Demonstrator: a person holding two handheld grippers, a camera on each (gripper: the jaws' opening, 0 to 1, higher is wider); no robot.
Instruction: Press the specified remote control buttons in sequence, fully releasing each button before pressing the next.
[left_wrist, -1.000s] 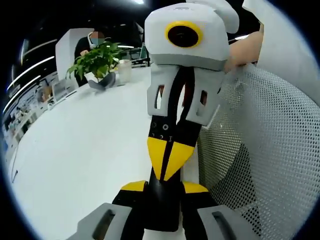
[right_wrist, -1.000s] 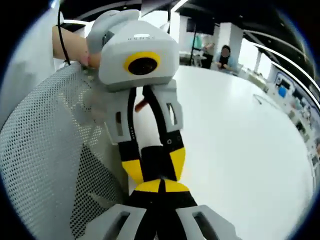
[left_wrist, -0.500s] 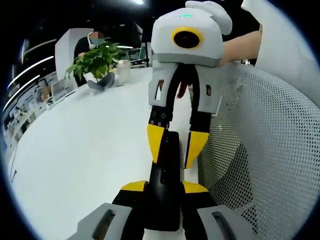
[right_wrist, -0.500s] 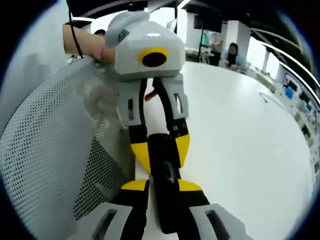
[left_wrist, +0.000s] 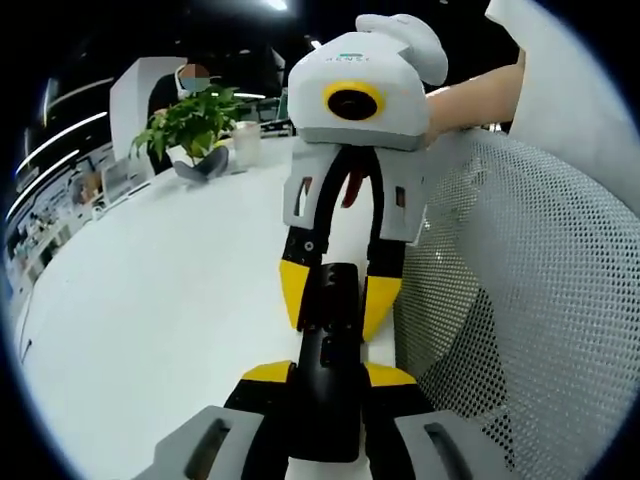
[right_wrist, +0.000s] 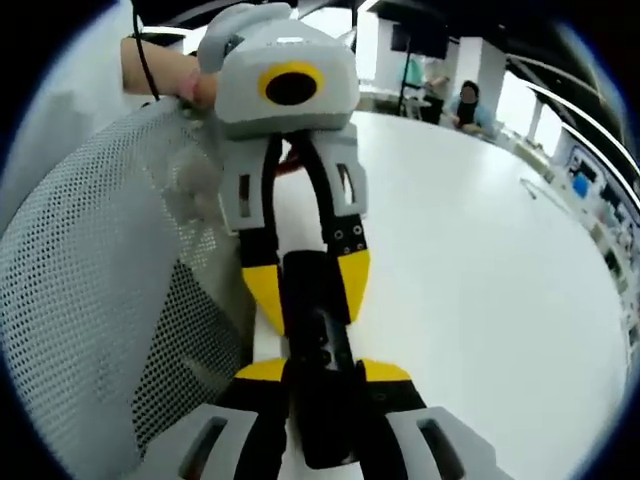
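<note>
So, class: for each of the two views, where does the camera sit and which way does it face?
Left gripper view: rides the left gripper, faces the right gripper over the white table; person's arm shows.
Right gripper view: rides the right gripper, faces the left gripper; a hand shows.
Shared: black remote, mesh chair.
</note>
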